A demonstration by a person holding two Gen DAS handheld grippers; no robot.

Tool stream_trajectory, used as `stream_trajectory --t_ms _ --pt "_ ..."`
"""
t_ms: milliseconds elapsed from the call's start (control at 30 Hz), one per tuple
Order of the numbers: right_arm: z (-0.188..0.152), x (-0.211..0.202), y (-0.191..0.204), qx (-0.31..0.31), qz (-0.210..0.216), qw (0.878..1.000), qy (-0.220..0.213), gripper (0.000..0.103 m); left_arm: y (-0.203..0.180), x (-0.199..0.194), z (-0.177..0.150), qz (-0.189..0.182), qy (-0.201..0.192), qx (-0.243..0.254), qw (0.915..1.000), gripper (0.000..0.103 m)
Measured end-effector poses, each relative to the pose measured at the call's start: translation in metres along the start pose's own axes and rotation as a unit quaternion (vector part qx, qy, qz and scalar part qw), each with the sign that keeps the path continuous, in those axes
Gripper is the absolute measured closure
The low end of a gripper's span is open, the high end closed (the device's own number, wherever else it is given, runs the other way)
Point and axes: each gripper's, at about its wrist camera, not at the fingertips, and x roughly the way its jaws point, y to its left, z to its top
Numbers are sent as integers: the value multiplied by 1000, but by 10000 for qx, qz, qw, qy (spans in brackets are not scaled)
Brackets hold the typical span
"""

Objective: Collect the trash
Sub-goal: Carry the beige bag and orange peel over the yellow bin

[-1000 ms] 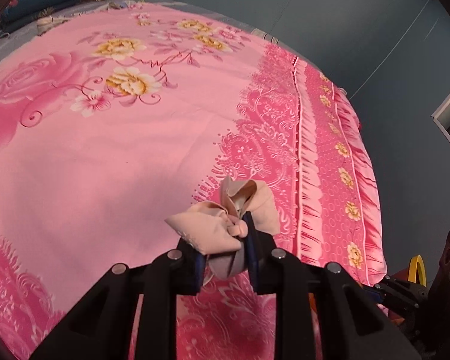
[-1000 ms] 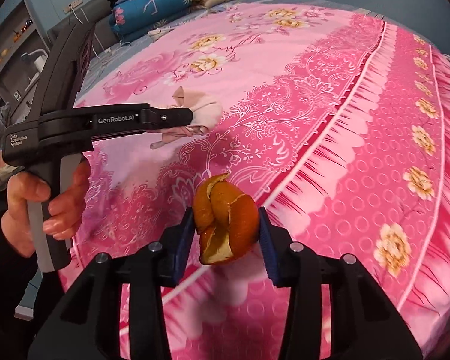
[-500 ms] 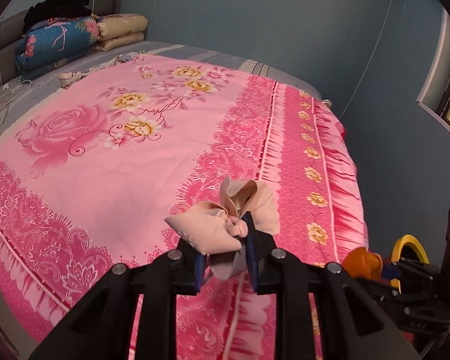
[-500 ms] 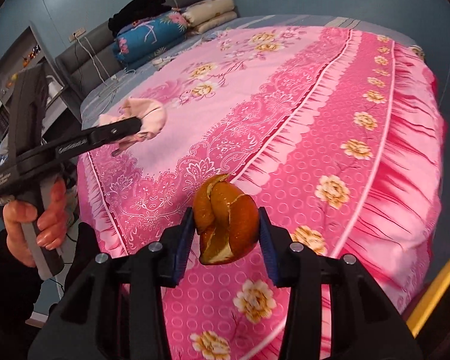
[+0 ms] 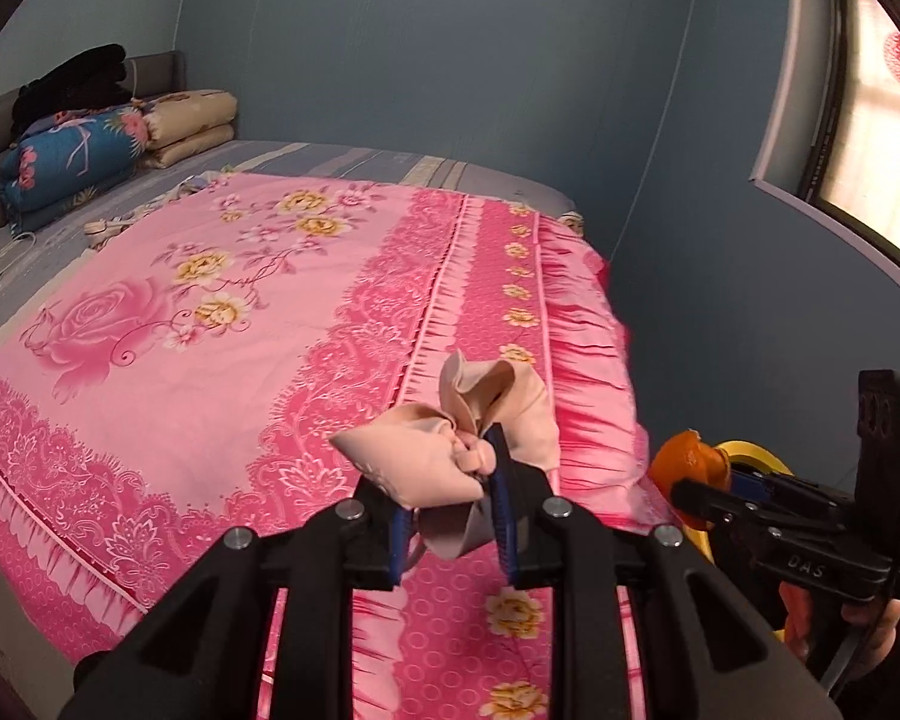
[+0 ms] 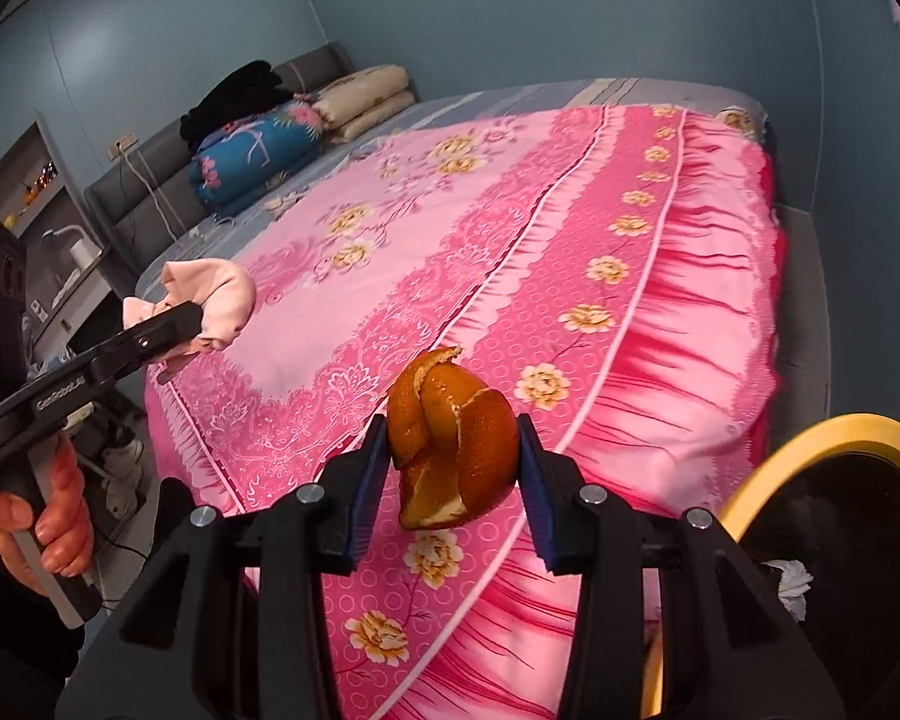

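My left gripper [image 5: 450,504] is shut on a crumpled pale pink tissue [image 5: 450,438] and holds it in the air above the bed's near corner; it also shows in the right wrist view [image 6: 168,324] with the tissue [image 6: 216,294]. My right gripper [image 6: 450,468] is shut on an orange peel [image 6: 456,450], held above the bed's edge; the peel also shows in the left wrist view [image 5: 687,462]. A yellow-rimmed trash bin [image 6: 810,456] with a dark inside stands on the floor at the lower right, close to the right gripper.
The bed carries a pink flowered cover [image 5: 222,324]. Folded quilts [image 5: 72,156] and dark clothes lie at the headboard. A window [image 5: 870,120] is on the right wall. Shelves [image 6: 42,192] stand left of the bed. White scraps [image 6: 792,582] lie in the bin.
Both grippers have pulled back and up from the bed with their loads. The view has swung toward the bed's foot, and the yellow bin has come into view.
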Motion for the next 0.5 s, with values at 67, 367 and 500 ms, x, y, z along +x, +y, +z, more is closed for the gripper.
stream_trajectory --t_ms 67,367,500 --pt "-2 -11 -8 53 -69 9999 -93 63 -12 -4 0 -109 -18 67 9999 82" --pt "-10 -52 -43 358 -432 9968 -570 63 -68 -10 -1 -450 -85 484 9978 82" --pt "-13 -70 -62 561 -650 9934 -766 63 -89 -7 0 -599 -79 598 9964 82"
